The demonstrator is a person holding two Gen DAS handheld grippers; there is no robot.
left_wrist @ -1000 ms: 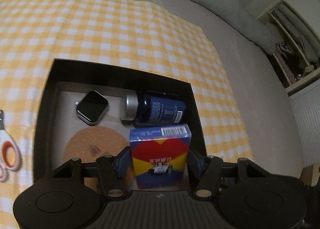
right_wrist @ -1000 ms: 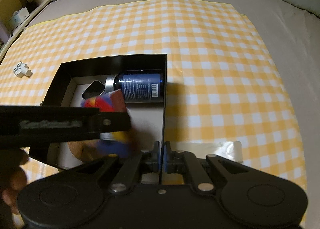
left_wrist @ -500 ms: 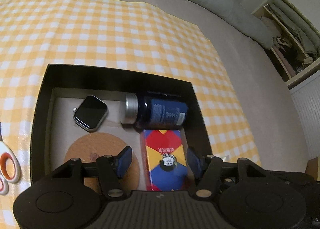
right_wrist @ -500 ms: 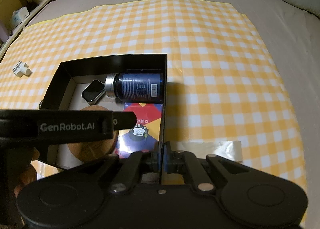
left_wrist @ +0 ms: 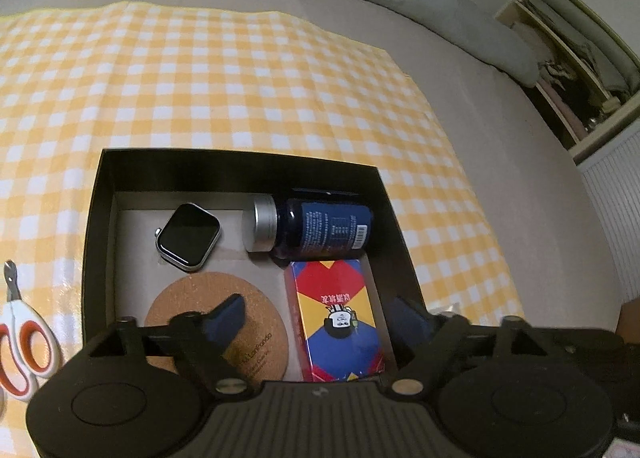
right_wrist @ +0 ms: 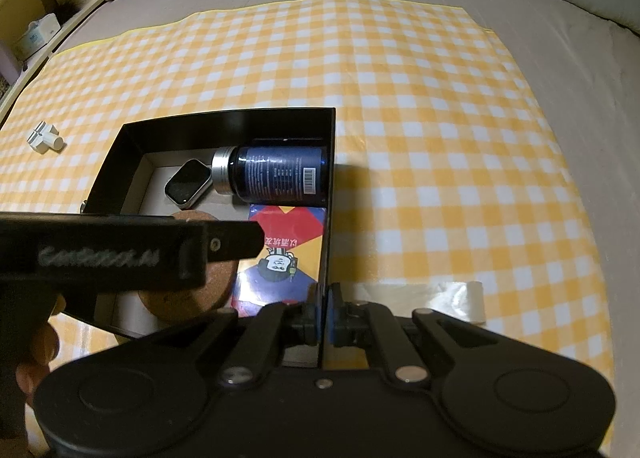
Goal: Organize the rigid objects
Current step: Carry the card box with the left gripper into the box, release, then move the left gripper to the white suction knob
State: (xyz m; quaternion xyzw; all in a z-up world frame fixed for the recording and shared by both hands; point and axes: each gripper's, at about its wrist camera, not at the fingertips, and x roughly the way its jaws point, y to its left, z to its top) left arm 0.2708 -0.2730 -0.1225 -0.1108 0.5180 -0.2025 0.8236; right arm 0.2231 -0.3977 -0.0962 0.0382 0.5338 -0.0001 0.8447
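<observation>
your left gripper [left_wrist: 316,318] had just been spreading its jaws; they stood wide above the colourful card box [left_wrist: 338,320], clear of its sides, and the box lay flat in the black tray [left_wrist: 236,161] beside the cork coaster [left_wrist: 256,334], part of which your fingers hid. your right gripper [right_wrist: 323,318] was pinched on the tray's near right wall. the blue bottle [left_wrist: 320,227] and smartwatch [left_wrist: 188,232] lay further in. scissors [left_wrist: 20,342] were cut off at the left edge.
</observation>
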